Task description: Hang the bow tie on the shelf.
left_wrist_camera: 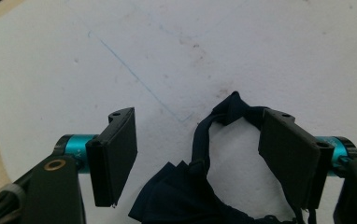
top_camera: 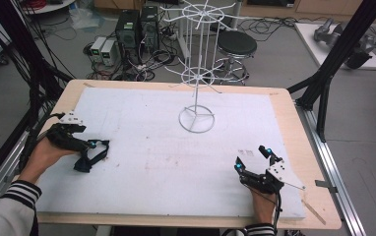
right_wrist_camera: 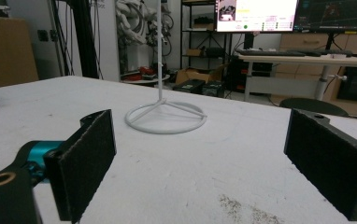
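Note:
A dark navy cloth item with a strap loop (left_wrist_camera: 181, 191) lies on the white foam board (top_camera: 176, 167) at the left, and from the high view it shows as a small dark bundle (top_camera: 85, 161). My left gripper (left_wrist_camera: 199, 116) stands open over it, its jaws on either side of the cloth. The strap loop runs up against the right-hand pad (left_wrist_camera: 286, 154), while the left-hand pad (left_wrist_camera: 116, 158) is clear of it. In the high view the left gripper (top_camera: 96, 147) is at the board's left edge. My right gripper (top_camera: 251, 157) rests at the front right, open with nothing between its jaws (right_wrist_camera: 202, 121).
A white wire display stand (top_camera: 196, 118) with a ring base stands at the back middle of the board, and it rises ahead of the right gripper (right_wrist_camera: 160, 70). The wooden table edge (top_camera: 294, 123) frames the board. Beyond are a stool (top_camera: 236, 44), computers (top_camera: 137, 27) and black frame posts (top_camera: 333, 64).

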{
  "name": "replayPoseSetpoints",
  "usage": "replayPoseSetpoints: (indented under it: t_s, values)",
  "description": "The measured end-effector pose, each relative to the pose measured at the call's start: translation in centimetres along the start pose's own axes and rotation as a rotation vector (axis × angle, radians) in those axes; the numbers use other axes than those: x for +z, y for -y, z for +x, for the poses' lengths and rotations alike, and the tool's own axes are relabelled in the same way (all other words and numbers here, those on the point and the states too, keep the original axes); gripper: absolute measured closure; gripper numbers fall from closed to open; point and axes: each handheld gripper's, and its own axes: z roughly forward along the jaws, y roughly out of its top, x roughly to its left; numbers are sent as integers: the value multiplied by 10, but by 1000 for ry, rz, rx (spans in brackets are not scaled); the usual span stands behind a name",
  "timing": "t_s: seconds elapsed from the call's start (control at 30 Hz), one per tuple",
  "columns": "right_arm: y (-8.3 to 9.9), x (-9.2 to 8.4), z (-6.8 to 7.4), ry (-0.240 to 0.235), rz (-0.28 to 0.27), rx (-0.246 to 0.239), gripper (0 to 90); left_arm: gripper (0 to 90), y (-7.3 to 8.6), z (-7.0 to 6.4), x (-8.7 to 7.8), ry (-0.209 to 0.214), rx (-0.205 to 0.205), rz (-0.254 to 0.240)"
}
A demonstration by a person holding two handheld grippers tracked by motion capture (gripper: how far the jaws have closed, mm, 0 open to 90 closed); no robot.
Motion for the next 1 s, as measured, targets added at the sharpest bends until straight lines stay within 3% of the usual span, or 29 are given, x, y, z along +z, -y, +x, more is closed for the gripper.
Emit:
replayPoseSetpoints:
  t_s: [0.23,0.47,0.77,1.0]
  values:
    - [0,0,0,2,-2,-3,82,331,-1,-2,10,10,26,97]
    - [0,0,0,3,-2,0,82,425,0,0,16,-4,-22,132]
    - [0,0,0,2,-2,1,82,509,-2,1,23,0,-24,197]
    - [0,0,0,2,-3,0,82,646,-3,0,28,2,-40,236]
